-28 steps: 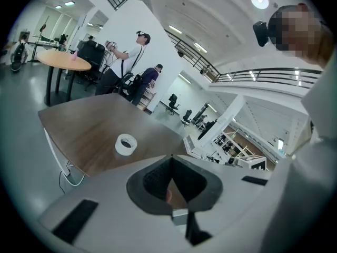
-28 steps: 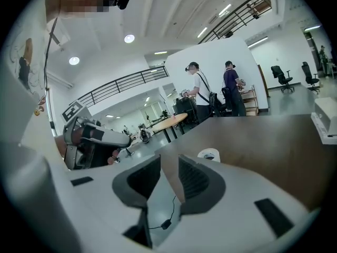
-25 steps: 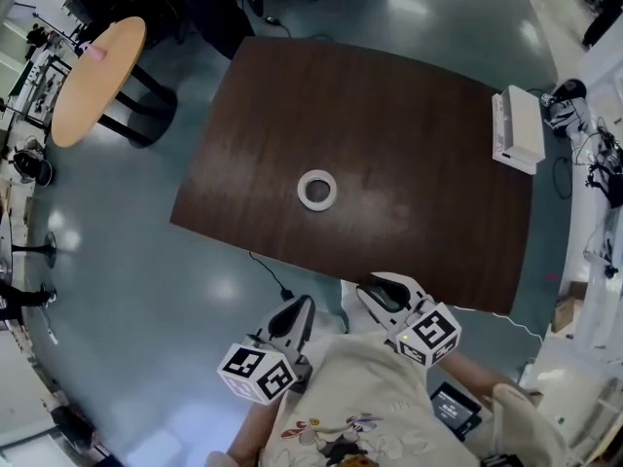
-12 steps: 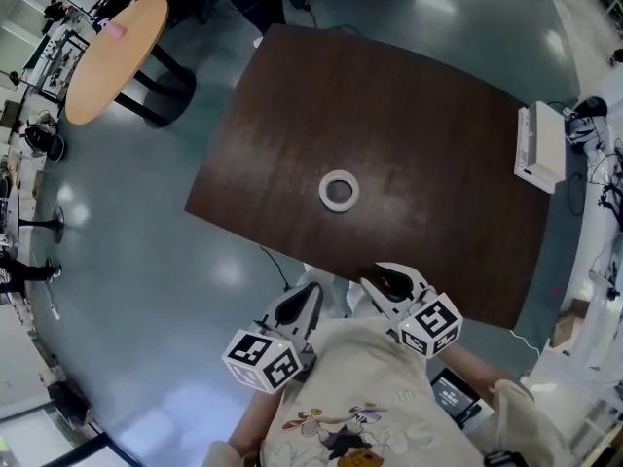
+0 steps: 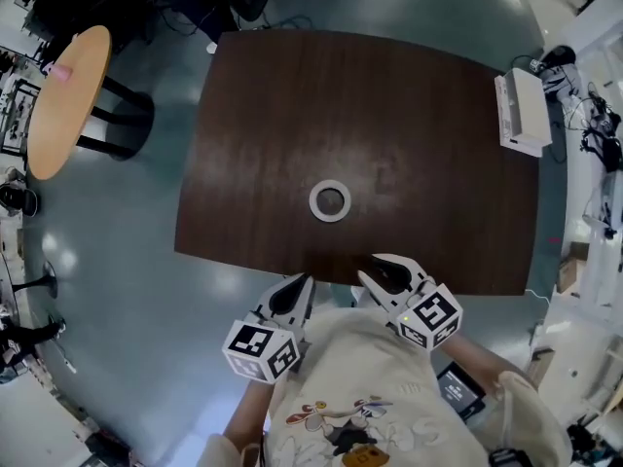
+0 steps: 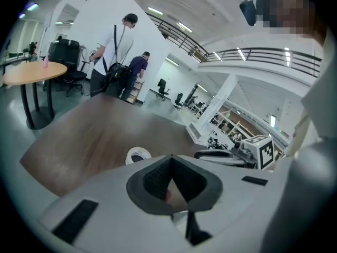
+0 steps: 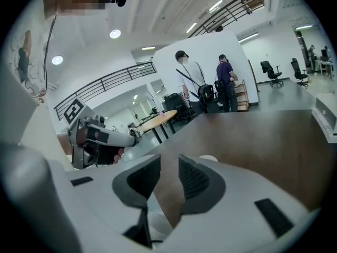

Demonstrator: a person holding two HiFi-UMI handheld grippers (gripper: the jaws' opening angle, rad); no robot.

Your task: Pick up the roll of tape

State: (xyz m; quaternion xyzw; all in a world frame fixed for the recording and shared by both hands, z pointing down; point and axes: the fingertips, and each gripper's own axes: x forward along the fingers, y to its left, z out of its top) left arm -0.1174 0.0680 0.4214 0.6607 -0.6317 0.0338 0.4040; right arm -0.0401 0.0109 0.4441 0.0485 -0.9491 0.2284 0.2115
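Observation:
The roll of tape (image 5: 330, 201), a white ring, lies flat near the middle of the dark brown table (image 5: 263, 95). Both grippers hover at the table's near edge, short of the roll. My left gripper (image 5: 304, 281) is shut, its tips meeting with nothing between them (image 6: 169, 156); the tape (image 6: 138, 154) shows just beyond them, slightly left. My right gripper (image 5: 375, 269) stands open with an empty gap (image 7: 169, 159); the tape (image 7: 208, 157) peeks over its right jaw. Each gripper sees the other off to the side.
A white box-shaped device (image 5: 521, 110) sits at the table's right edge. A round wooden table (image 5: 63, 100) stands off to the left on the grey floor. Two people (image 6: 113, 57) stand beyond the far side, with office chairs behind.
Both grippers have moved forward to the table's near edge, closer to the tape. The roll has stayed in place. The left jaws remain shut, the right remain apart.

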